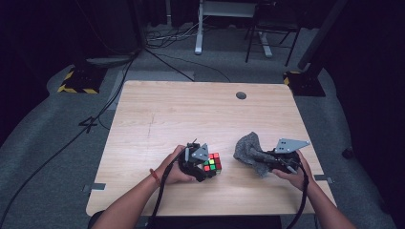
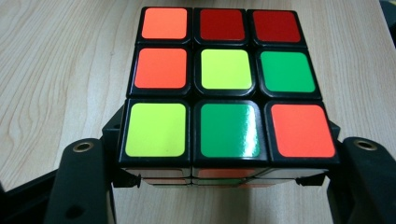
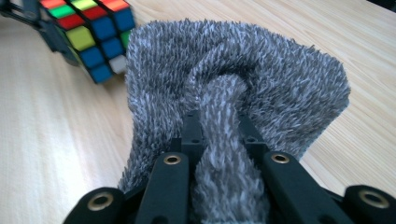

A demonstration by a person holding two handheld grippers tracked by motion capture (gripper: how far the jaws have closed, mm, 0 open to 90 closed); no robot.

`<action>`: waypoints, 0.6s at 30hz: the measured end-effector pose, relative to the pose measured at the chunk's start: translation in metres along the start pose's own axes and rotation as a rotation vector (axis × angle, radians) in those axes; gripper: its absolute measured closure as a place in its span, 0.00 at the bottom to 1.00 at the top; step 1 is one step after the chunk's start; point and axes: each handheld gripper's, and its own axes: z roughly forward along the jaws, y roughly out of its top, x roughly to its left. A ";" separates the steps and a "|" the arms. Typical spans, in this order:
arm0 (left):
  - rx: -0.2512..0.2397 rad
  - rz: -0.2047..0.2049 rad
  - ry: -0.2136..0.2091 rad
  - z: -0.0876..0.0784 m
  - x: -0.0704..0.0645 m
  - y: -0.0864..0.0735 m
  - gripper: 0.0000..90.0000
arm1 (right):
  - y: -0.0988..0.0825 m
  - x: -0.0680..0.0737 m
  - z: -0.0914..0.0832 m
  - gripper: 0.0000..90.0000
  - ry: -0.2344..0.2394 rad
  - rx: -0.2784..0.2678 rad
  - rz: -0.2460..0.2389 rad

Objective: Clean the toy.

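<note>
A scrambled puzzle cube [image 1: 212, 164] with black edges is clamped between the jaws of my left gripper [image 1: 206, 169] near the table's front. In the left gripper view the cube [image 2: 226, 84] shows orange, red, yellow and green stickers, with a black jaw pressing each lower side. To the right, my right gripper [image 1: 260, 160] is shut on a fuzzy grey cloth [image 1: 250, 150]. In the right gripper view a pinched fold of the cloth [image 3: 224, 140] runs between the two black jaws, and the cube [image 3: 91, 37] sits at the upper left.
The wooden table [image 1: 191, 109] has a round cable grommet [image 1: 241, 95] near its far edge. Beyond it are a grey floor with cables, a white desk leg [image 1: 198, 28] and a chair base [image 1: 267, 43].
</note>
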 end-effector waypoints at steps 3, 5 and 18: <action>0.002 0.005 0.003 0.003 0.002 0.005 0.38 | 0.011 0.008 0.004 0.87 0.017 -0.005 -0.027; 0.003 0.013 0.000 0.005 0.002 0.009 0.38 | 0.018 0.012 0.008 0.87 0.028 -0.006 -0.044; 0.002 0.024 0.005 0.016 0.005 0.024 0.38 | 0.043 0.028 0.023 0.86 0.073 0.003 -0.100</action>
